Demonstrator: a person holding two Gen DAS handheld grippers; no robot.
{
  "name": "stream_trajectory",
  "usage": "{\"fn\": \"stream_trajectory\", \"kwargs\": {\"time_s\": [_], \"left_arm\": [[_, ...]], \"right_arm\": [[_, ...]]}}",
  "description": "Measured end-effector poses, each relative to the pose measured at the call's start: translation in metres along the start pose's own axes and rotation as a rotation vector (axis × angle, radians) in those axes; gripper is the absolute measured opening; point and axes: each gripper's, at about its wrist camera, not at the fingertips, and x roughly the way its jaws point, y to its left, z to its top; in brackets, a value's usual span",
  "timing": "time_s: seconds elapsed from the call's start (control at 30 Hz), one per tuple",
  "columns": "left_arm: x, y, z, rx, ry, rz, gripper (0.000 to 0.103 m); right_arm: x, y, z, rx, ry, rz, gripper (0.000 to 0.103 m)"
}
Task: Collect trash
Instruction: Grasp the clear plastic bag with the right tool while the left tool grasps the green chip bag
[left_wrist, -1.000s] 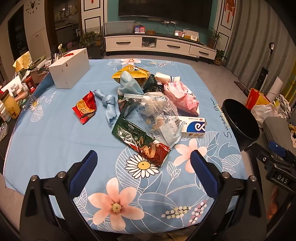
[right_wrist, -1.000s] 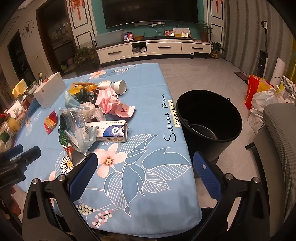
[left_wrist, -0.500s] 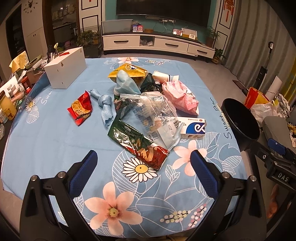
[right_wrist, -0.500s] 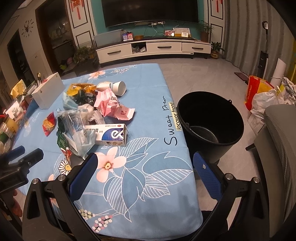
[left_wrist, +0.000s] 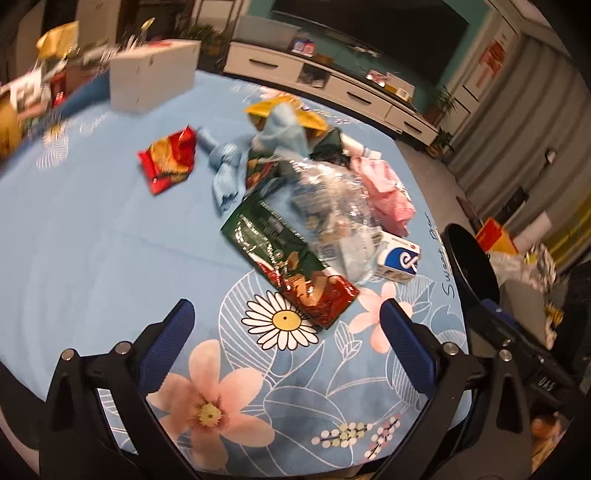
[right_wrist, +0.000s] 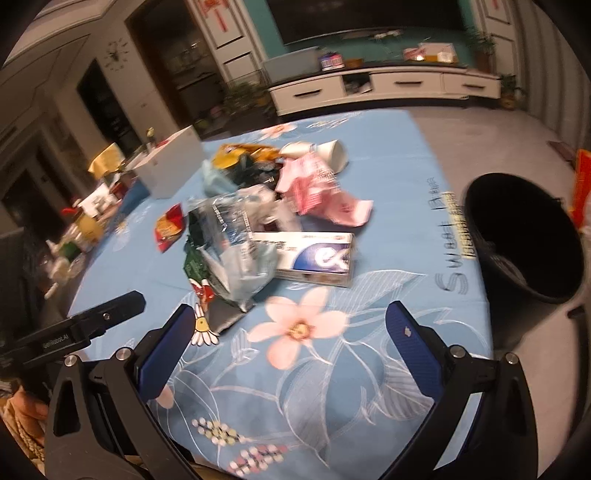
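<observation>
A pile of trash lies on the blue flowered tablecloth (left_wrist: 92, 258): a green-and-red snack bag (left_wrist: 288, 262), a clear plastic bag (left_wrist: 332, 206), a white-and-blue box (left_wrist: 399, 258) (right_wrist: 314, 258), a pink wrapper (right_wrist: 317, 192), a red chip bag (left_wrist: 166, 158), a blue cloth (left_wrist: 225, 170), a paper cup (right_wrist: 332, 155). My left gripper (left_wrist: 284, 328) is open and empty, just short of the snack bag. My right gripper (right_wrist: 291, 332) is open and empty, in front of the box.
A black bucket (right_wrist: 524, 236) (left_wrist: 469, 262) stands on the floor right of the table. A white box (left_wrist: 151, 74) sits at the table's far left. Bottles and clutter line the left edge (right_wrist: 74, 236). A TV cabinet (right_wrist: 369, 88) stands behind.
Both grippers have moved forward toward the trash pile and tilted; the pile looks larger and closer. Both stay open and empty.
</observation>
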Motion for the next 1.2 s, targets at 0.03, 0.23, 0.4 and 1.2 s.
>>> {"fn": "stream_trajectory", "kwargs": {"time_s": [0.03, 0.23, 0.4, 1.2], "left_arm": [[0.003, 0.002, 0.0, -0.009, 0.002, -0.002, 0.1], [0.02, 0.003, 0.007, -0.042, 0.009, -0.007, 0.099], [0.03, -0.003, 0.014, 0.004, -0.003, 0.008, 0.099], [0.099, -0.031, 0.031, 0.074, 0.118, 0.14, 0.063]], "right_arm": [[0.009, 0.002, 0.002, -0.009, 0.009, 0.014, 0.1], [0.047, 0.012, 0.015, -0.09, 0.047, 0.059, 0.087], [0.077, 0.023, 0.031, -0.18, 0.057, 0.089, 0.074], [0.007, -0.019, 0.025, -0.133, -0.149, 0.174, 0.009]]}}
